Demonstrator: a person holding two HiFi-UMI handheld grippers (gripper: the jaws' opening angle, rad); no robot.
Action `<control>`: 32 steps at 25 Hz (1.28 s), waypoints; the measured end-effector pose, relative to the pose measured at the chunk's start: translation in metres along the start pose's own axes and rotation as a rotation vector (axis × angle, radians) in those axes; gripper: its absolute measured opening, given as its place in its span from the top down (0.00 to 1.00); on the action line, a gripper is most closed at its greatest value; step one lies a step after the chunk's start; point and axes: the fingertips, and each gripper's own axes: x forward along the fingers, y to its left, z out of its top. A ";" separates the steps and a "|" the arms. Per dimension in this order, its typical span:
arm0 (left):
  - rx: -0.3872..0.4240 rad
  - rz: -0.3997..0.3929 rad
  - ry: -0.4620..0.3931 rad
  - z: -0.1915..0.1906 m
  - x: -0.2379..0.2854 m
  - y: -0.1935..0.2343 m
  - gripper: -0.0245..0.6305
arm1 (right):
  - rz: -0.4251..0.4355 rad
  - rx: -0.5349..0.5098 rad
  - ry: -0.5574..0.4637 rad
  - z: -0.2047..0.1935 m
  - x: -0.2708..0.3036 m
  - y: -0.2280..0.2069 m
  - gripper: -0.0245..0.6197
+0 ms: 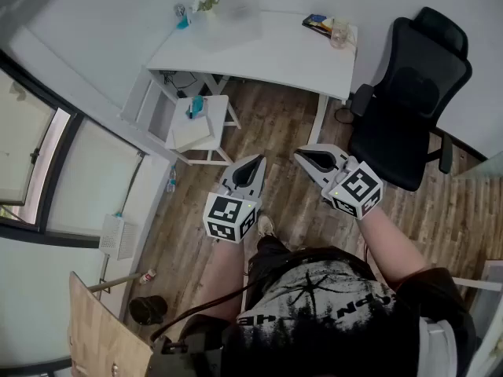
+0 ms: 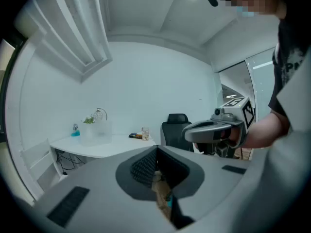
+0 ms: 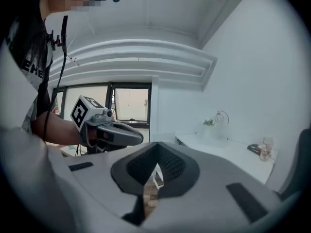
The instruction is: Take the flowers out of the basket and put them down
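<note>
Flowers [image 1: 206,1], green sprigs, sit in a frosted boxy basket [image 1: 236,18] on the white table [image 1: 283,49], far from left gripper [image 1: 257,160] and right gripper [image 1: 299,154], fingers together, empty. Only head view shows plank floor [image 1: 275,132].

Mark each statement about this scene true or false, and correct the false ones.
1. Both grippers are held over the wooden floor, clear of the white table. True.
2. The left gripper is carrying a flower. False: its jaws are together with nothing between them.
3. The right gripper is shut and empty. True.
4. The flowers lie on the floor. False: they are in the basket on the table.
5. A black office chair stands by the table's right end in the head view. True.
6. The glass touches the basket. False: it stands at the table's opposite end.
</note>
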 end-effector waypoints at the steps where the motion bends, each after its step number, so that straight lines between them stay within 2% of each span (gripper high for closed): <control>1: 0.017 0.008 0.005 0.000 -0.001 -0.003 0.95 | 0.008 0.002 0.000 0.001 -0.002 0.001 0.94; 4: 0.041 0.022 0.013 -0.002 -0.004 -0.009 0.95 | 0.022 0.003 0.002 0.003 -0.007 0.004 0.94; 15: 0.012 0.040 0.000 0.005 -0.011 -0.016 0.95 | 0.044 0.016 -0.007 0.006 -0.013 0.012 0.94; 19: 0.011 0.048 0.001 0.005 -0.014 -0.014 0.95 | 0.066 0.064 -0.034 0.011 -0.011 0.017 0.94; 27: -0.002 0.046 -0.002 0.002 -0.007 0.008 0.95 | 0.066 0.055 -0.037 0.010 0.016 0.013 0.94; 32: -0.003 0.029 0.003 -0.003 0.005 0.039 0.95 | 0.047 0.053 -0.034 0.008 0.050 -0.002 0.94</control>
